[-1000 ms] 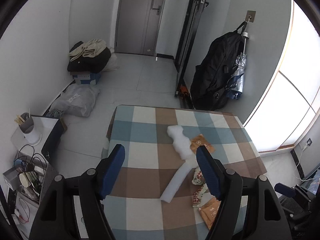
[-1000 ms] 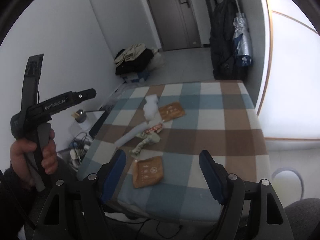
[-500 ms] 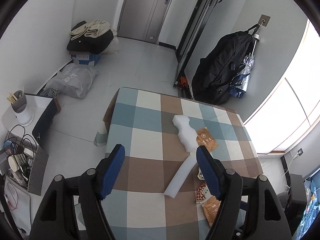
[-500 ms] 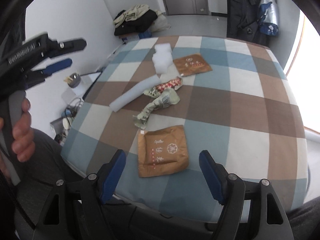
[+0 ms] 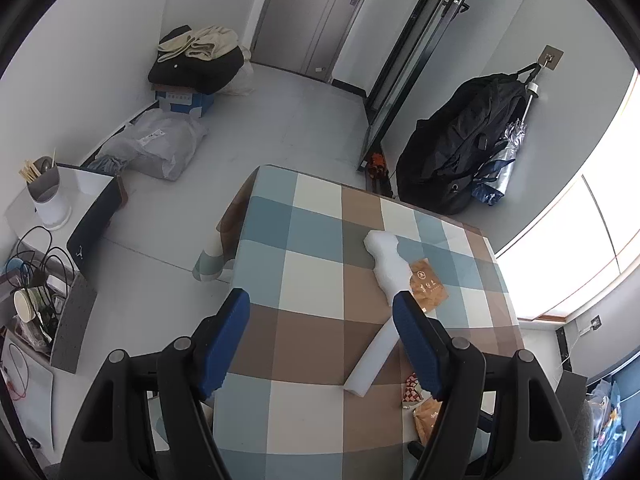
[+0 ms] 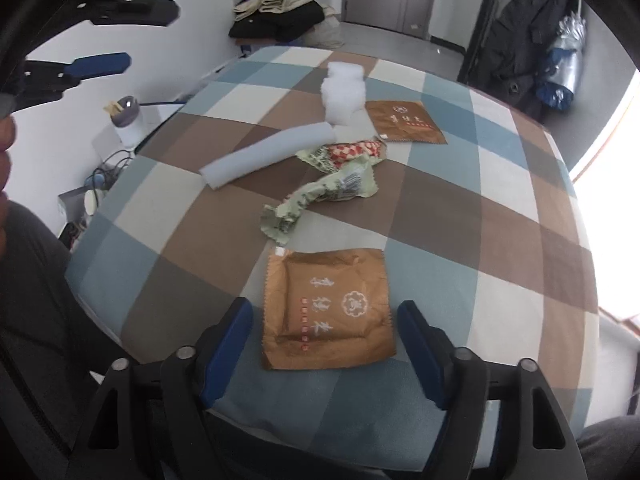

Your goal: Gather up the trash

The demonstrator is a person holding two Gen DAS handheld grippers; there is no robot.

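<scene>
Across the checked tablecloth (image 6: 460, 208) lay the trash, and the right gripper (image 6: 324, 330) hung over the near brown wrapper (image 6: 328, 312), jaws closing with nothing pinched, while the left gripper (image 5: 322, 322) stood wide and empty above the cloth beside the white foam roll (image 5: 374, 354).

A lived-in home room: a checked tablecloth (image 5: 312, 280), clothes (image 5: 196, 60) piled by the door (image 5: 316, 16), a bag (image 5: 460, 140) on a wall hook.
</scene>
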